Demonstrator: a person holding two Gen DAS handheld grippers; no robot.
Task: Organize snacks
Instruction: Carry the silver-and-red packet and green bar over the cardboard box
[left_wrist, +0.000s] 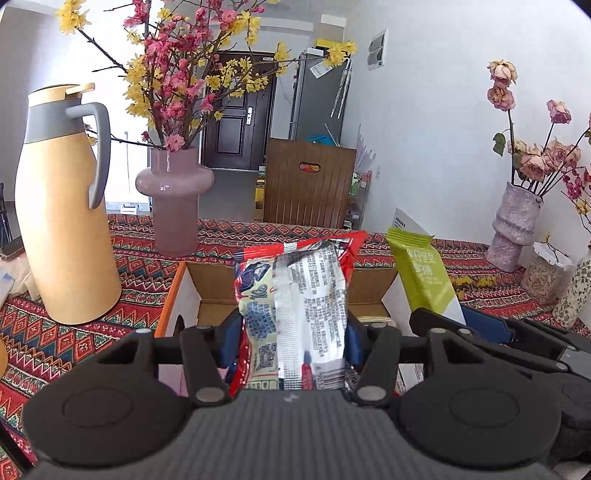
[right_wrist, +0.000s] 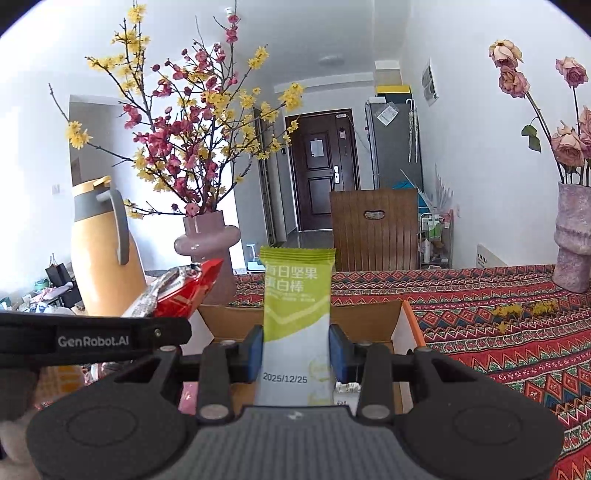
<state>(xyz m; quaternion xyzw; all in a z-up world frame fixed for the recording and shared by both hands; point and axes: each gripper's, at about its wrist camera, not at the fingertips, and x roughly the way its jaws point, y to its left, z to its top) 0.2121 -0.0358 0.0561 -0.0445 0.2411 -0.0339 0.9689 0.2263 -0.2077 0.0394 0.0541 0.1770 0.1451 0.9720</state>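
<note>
The left gripper (left_wrist: 293, 328) clamps one red pack (left_wrist: 295, 295); beside it the right gripper (right_wrist: 297, 349) clamps one green bar (right_wrist: 297, 314). Both snacks hang over the one open box (left_wrist: 218, 284), so this looks like sorting; each next needs a fixed spot before letting go.

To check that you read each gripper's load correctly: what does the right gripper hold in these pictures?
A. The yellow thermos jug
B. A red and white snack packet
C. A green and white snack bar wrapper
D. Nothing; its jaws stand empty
C: in the right wrist view the right gripper has its blue pads pressed on the green and white bar wrapper, held upright above the cardboard box.
</note>
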